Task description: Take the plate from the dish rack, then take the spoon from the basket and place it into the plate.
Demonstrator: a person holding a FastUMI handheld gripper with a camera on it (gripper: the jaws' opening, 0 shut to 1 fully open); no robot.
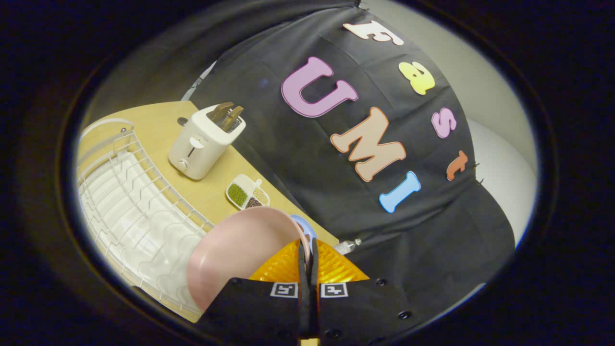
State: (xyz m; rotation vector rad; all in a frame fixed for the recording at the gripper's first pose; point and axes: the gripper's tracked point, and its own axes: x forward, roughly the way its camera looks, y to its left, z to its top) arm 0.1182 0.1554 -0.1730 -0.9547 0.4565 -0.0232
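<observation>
My gripper is shut on the rim of the pink plate, which stands on edge and is held tilted above the white wire dish rack. The plate's hollow face is turned toward the rack. Just beyond the fingers, behind the plate, lies an orange ribbed basket; I cannot see a spoon in it. The whole view is rolled, so the wooden table slants away past the rack.
A white toaster with two toast slices stands on the table past the rack. A small white divided dish of beans lies between toaster and plate. A blue round object peeks out behind the plate rim, and a small clear bottle lies at the table edge.
</observation>
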